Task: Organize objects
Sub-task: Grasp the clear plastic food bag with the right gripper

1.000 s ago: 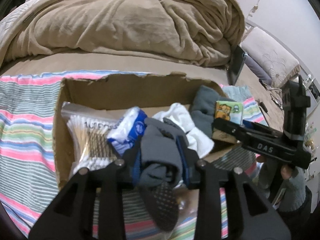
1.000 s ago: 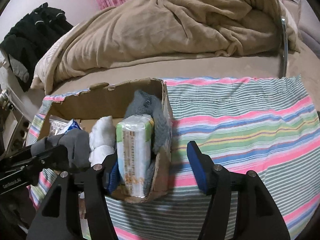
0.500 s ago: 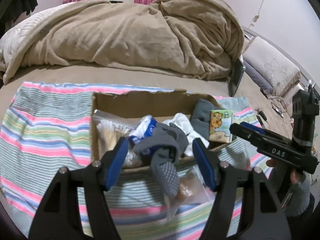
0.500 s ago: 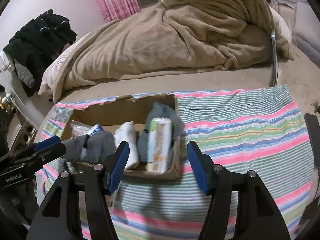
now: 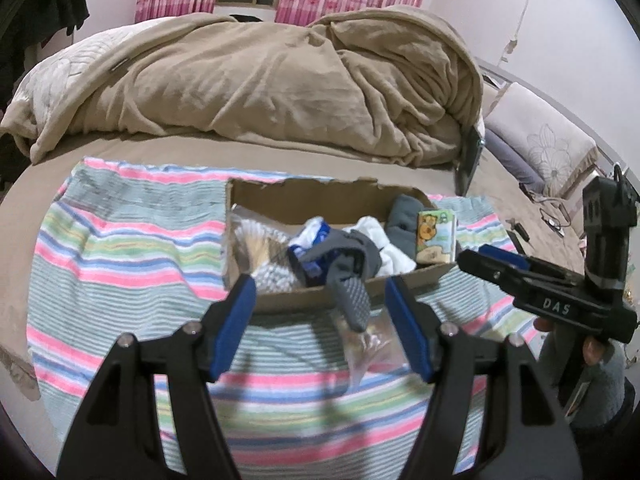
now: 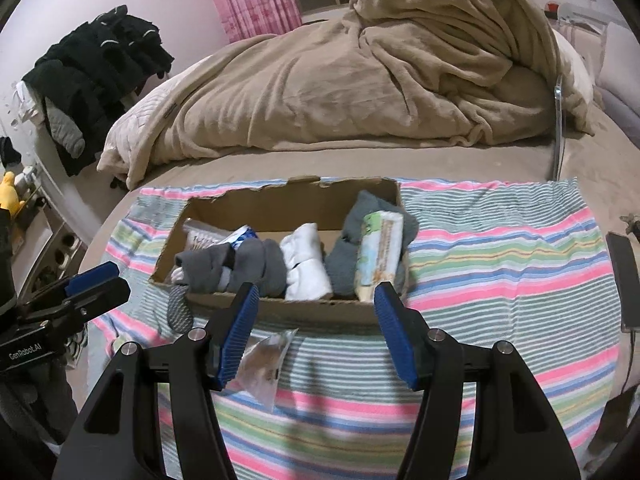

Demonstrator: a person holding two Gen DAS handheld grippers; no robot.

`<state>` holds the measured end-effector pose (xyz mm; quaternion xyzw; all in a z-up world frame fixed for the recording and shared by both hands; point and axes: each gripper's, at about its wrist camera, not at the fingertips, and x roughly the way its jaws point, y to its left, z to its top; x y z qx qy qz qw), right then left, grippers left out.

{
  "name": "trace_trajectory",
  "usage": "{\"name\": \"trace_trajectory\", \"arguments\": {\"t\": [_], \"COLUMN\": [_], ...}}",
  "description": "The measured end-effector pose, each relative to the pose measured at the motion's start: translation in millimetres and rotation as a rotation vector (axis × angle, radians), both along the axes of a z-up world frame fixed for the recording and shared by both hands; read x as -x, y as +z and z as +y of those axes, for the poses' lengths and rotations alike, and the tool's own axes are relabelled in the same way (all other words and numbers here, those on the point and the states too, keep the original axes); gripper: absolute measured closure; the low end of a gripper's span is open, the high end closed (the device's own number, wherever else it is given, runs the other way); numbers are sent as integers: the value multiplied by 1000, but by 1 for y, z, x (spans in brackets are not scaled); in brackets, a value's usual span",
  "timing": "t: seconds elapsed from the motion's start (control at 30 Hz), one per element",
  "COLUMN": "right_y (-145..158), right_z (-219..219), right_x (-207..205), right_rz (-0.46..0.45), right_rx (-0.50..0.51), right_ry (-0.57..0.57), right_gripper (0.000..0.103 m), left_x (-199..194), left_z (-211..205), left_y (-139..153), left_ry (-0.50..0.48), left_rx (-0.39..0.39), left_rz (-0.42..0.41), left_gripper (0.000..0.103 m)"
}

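Socks, tissues and packets fill the box (image 6: 276, 308) at the centre of both views, on the striped cloth (image 6: 500, 264) over the bed. The left gripper (image 5: 320, 312) has just been opening: its jaws stand spread, nothing pinched between them, low in its frame. The right gripper (image 6: 316, 320) is spread too and empty, low centre of its view.

The main risk is the grey sock (image 5: 352, 264). It lies bunched over the box's near wall, and its dotted toe (image 5: 354, 300) hangs outside; in the left view it droops toward a clear bag (image 6: 264, 360) that lies on the cloth just before the box. The sock's weight seems split across the rim, so a nudge to the box or cloth could tip it out. The bag is not yet in the box; slick and flat, it may slip from the pads if pinched at an edge. The tissue pack (image 6: 380, 248) stands on end against another grey sock at the box's right end, and could topple if anything is pushed in beside it.
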<state>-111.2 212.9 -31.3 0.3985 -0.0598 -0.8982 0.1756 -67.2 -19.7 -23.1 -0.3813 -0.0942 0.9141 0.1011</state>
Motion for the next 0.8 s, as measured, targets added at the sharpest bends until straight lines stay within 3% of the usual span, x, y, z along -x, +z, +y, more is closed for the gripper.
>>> {"name": "trace_trajectory", "arguments": {"t": [0.3,0.37,0.5,0.8], "right_y": [-5,-9,-20,-41], "right_z": [-21,-26,-36,-59], "right_x": [-16,-18,-18,-16], "right_rz": [-18,-25,-54,-102], "right_rx": [-11,-15,-29,-46], "right_ry": [38,44,57,92], "right_gripper": [35,35,26,26], "left_x": [-19,-23,-28,-24], "left_z": [-17,-19,-26,-38], "left_y": [-9,-11,-18,-32], "left_ry": [24,26,34,42], "left_rx": [-9,-7,-16,-29], "left_rz": [-11,-12,-20,-39], "left_gripper": [34,30,26,25]}}
